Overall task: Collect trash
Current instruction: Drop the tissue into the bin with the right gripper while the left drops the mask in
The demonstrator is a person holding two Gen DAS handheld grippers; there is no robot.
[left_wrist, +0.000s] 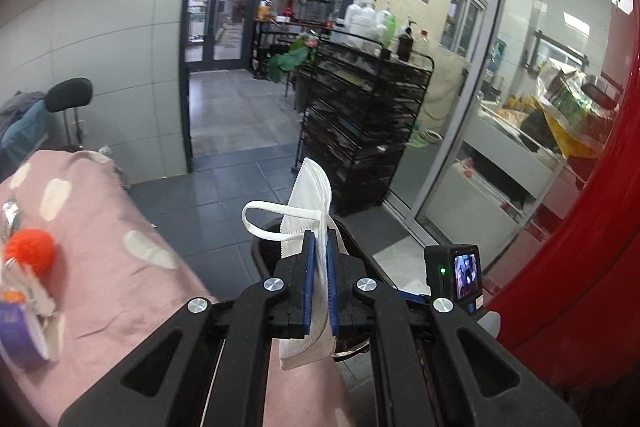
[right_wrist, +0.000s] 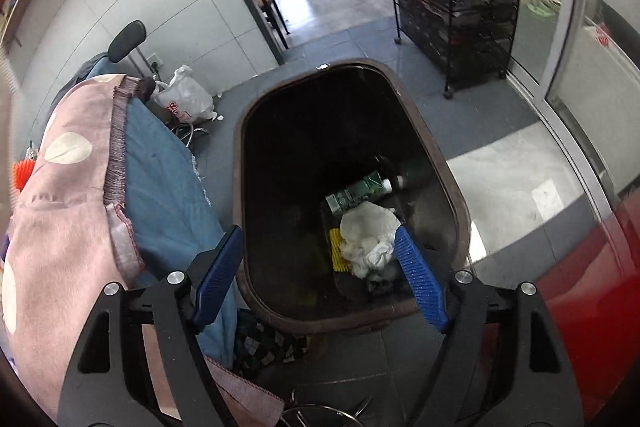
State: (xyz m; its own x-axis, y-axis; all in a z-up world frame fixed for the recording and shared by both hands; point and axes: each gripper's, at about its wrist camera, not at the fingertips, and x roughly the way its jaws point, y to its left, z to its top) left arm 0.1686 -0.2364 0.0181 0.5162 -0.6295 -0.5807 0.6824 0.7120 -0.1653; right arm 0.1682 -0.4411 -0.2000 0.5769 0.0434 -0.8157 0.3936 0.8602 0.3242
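The right gripper hangs with its jaws wide apart and nothing between them, directly over the open mouth of the dark trash bin, which stands on the tiled floor beside the edge of the table draped in a pink cloth. At the bottom of the bin lie crumpled white tissue, a green bottle and something yellow and ridged, so part of the collecting looks done. The left gripper has its jaws clamped on a folded white face mask, held in the air past the table's edge and near the bin; that piece is not yet dropped in. On the cloth near its left edge an orange ball and a purple tape roll remain; whether they count as trash I cannot tell.
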